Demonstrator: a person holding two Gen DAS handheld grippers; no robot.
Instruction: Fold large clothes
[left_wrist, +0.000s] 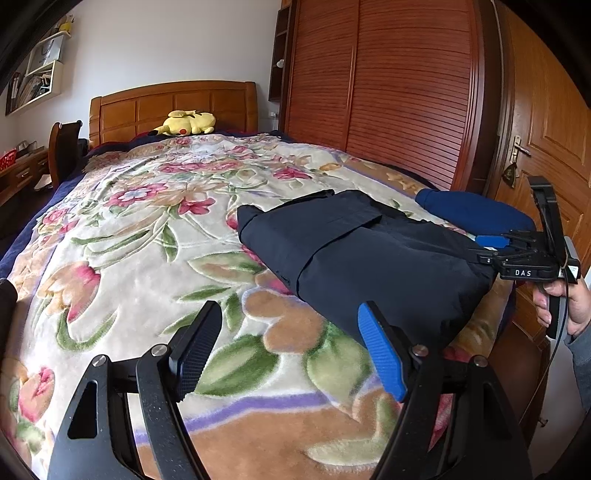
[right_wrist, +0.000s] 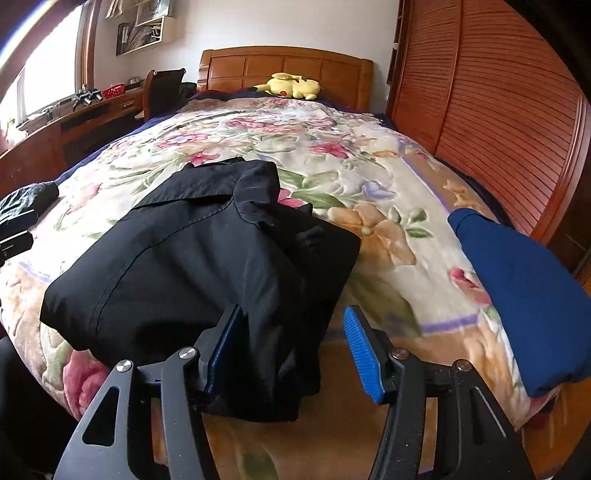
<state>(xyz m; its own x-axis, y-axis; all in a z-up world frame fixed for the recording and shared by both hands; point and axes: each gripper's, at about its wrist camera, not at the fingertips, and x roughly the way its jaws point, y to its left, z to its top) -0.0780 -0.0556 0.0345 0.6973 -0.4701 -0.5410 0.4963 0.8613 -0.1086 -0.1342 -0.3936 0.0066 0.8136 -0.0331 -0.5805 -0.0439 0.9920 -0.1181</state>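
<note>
Currently, garment: folded dark navy jacket (left_wrist: 362, 254) lies on floral blanket (left_wrist: 147, 229), near the bed's foot.
Left tool (left_wrist: 291, 354): wide, empty, just short of the jacket's edge.
Right tool (right_wrist: 291, 354): wide, jacket corner between its fingers (right_wrist: 360, 354).
Beside: folded blue garment (right_wrist: 524, 295), apart from the jacket.

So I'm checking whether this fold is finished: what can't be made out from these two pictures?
- Dark garment: its near hem, in the right wrist view, hidden behind the right tool.
- The same garment's far right edge, in the left wrist view, covered by that tool.
- Blue garment: cut off by the edge in the right wrist view, so its fold is unclear.
- Left tool: fingers apart, above the blanket; contact unclear.
</note>
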